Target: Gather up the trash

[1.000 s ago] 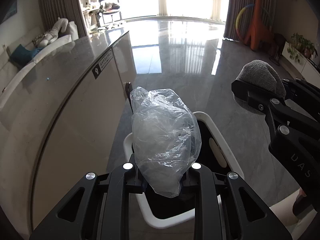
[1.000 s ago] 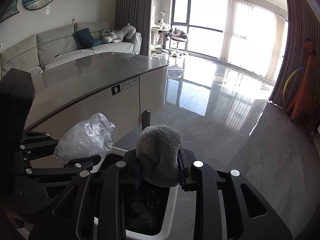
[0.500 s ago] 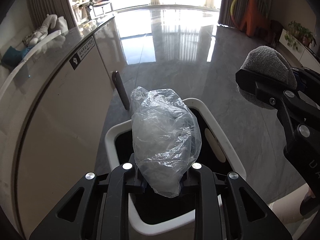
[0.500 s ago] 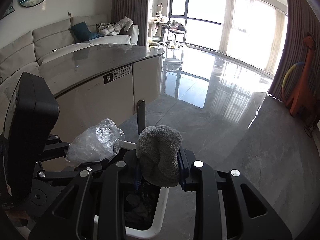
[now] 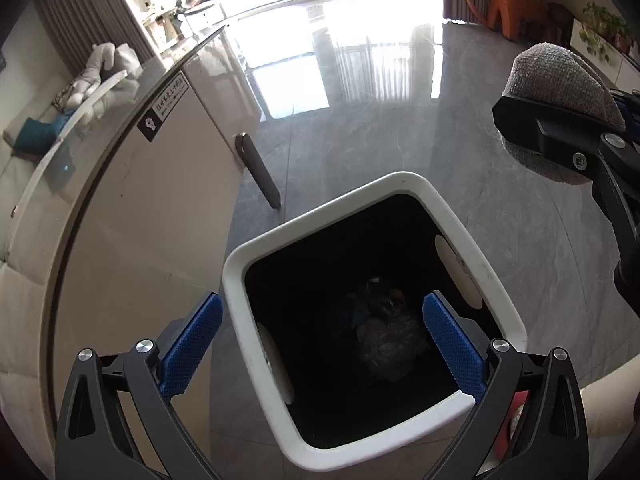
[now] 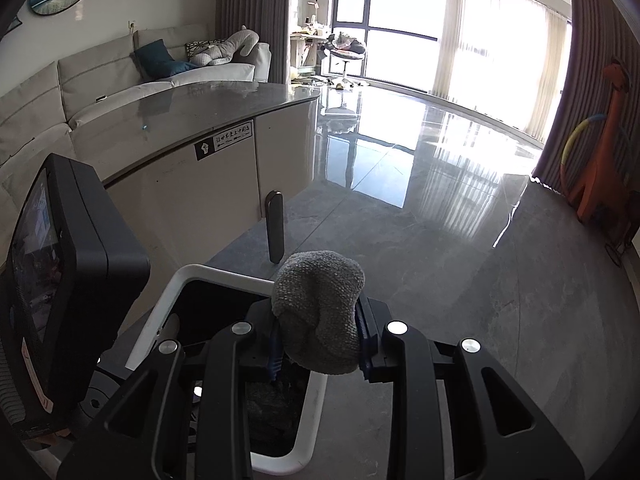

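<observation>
- The left gripper hangs over the white-rimmed trash bin, pointing steeply down into it; its jaws have just been opening and now stand wide, with nothing between the blue pads.
- Deep in the bin's dark interior lies a crumpled clear plastic bag, resting on other dim rubbish near the bottom, below and between the spread pads.
- The right gripper has its jaws drawn in narrow, clamped on a grey knitted sock that bulges up above the pads.
- In the left wrist view the same sock and right gripper sit at the upper right, off beyond the bin's far right edge, above the floor rather than the opening.
- In the right wrist view the bin's rim lies just below and to the left of the held sock, dark rubbish showing inside.
- The bin stands on the glossy grey tiled floor, just beside a cream cabinet with a grey stone top; a dark bar handle on the cabinet's corner is near the bin's far left corner.
- A black device with a screen fills the left side of the right wrist view.
</observation>
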Demonstrator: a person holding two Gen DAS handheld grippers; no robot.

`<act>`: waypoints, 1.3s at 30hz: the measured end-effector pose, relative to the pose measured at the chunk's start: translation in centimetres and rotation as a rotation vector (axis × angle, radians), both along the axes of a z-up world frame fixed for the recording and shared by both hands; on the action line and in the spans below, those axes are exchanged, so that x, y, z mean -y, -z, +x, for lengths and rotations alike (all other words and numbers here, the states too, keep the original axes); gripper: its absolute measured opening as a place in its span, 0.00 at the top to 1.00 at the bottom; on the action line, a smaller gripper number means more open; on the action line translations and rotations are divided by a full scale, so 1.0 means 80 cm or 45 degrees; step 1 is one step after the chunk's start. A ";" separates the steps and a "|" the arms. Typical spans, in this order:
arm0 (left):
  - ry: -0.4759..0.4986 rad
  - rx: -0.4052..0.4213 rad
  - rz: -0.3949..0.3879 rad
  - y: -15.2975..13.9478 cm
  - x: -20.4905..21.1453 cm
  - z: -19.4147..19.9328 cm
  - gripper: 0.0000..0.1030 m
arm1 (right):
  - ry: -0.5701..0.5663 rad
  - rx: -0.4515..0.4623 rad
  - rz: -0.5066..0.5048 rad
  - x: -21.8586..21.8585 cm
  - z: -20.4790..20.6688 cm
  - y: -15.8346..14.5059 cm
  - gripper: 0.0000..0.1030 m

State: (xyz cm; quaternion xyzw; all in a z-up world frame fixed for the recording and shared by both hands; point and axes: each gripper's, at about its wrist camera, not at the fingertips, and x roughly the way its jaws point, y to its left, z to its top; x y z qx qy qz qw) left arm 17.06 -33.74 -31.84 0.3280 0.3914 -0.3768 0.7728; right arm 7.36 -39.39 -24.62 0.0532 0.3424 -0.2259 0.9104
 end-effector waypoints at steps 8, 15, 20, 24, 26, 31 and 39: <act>-0.154 0.038 -0.047 -0.025 -0.041 0.038 0.04 | -0.062 0.002 0.028 -0.010 0.013 0.012 0.70; -0.278 0.103 -0.157 -0.061 -0.091 0.062 0.04 | -0.132 -0.004 0.086 -0.027 0.039 0.022 0.70; -0.305 0.095 -0.199 -0.070 -0.113 0.067 0.04 | -0.177 -0.009 0.090 -0.047 0.053 0.023 0.69; -0.294 0.120 -0.195 -0.069 -0.126 0.068 0.04 | -0.206 -0.032 0.100 -0.057 0.062 0.028 0.60; -0.296 0.129 -0.191 -0.069 -0.133 0.067 0.04 | -0.229 -0.100 0.133 -0.060 0.073 0.039 0.17; -0.324 0.133 -0.199 -0.074 -0.156 0.070 0.04 | -0.177 -0.170 0.056 -0.070 0.081 0.057 0.05; -0.392 0.127 -0.271 -0.093 -0.183 0.079 0.04 | -0.142 -0.044 0.098 -0.074 0.082 0.029 0.05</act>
